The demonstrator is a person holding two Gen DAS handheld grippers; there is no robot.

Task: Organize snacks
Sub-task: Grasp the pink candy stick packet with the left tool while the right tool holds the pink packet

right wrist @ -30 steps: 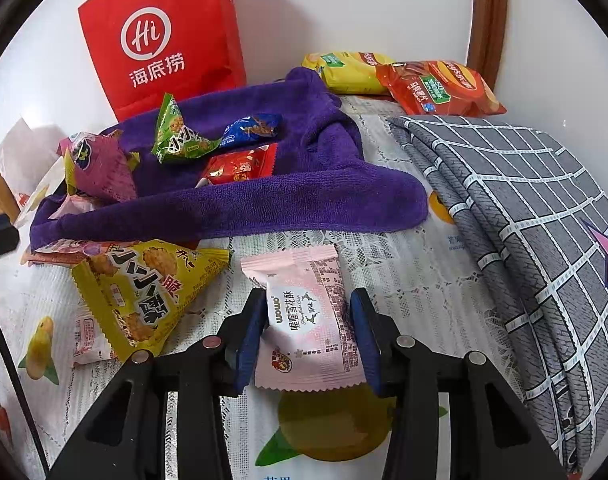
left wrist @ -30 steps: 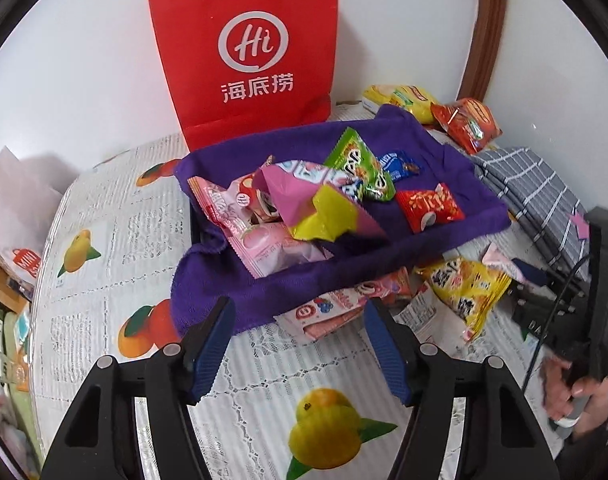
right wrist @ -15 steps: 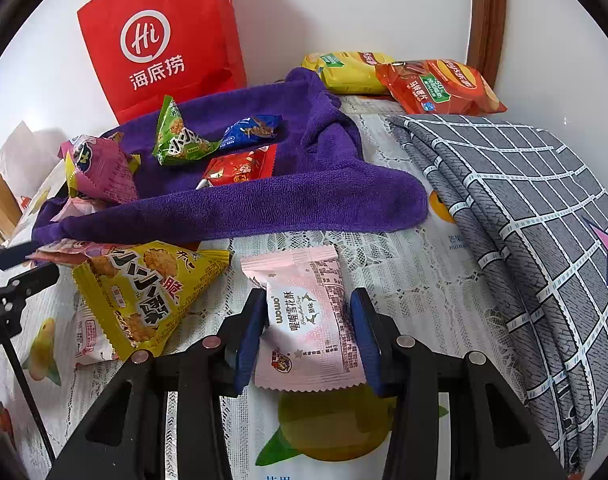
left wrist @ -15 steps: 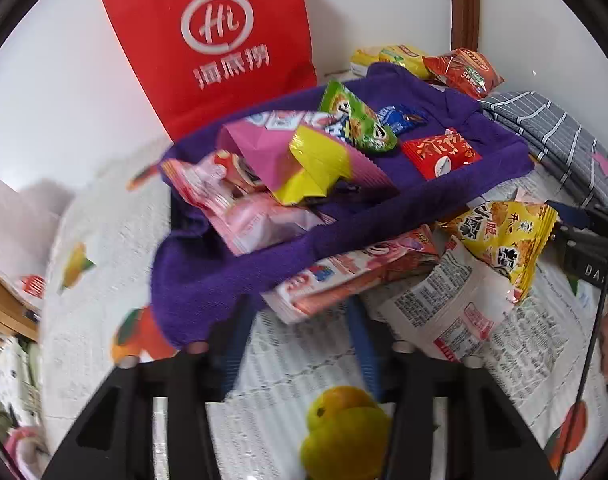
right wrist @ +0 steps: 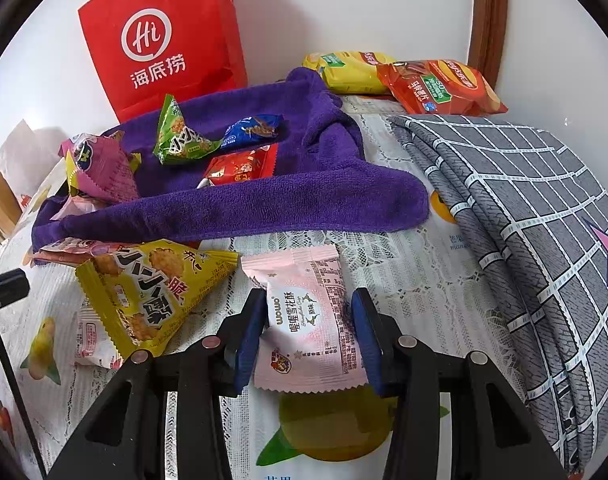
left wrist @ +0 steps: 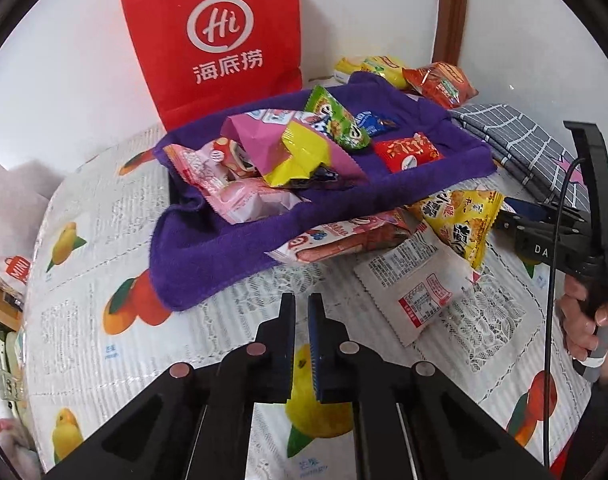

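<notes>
Ahead of both claws, past the loose packets: purple towel (right wrist: 240, 208) bunched over a tray and heaped with snacks, rim sagging toward the surface (right wrist: 415, 280). Risk there: anything dropped short likely to slide off the soft folded edge, or to knock the piled packets loose.

Just left of the right claw (right wrist: 309, 332): yellow triangular packet (right wrist: 152, 292), corner close to the left finger, liable to be dragged along on a lift.

Between the right claw's fingers: pink snack packet (right wrist: 307, 320), flat on the surface, fingers spread either side with small gaps, not yet pinching. Slippery flat film; a squeeze likely to buckle or squirt it out.

Left claw (left wrist: 301, 328): pressed nearly together, gripping nothing, hovering short of the white sachet (left wrist: 419, 280).
</notes>
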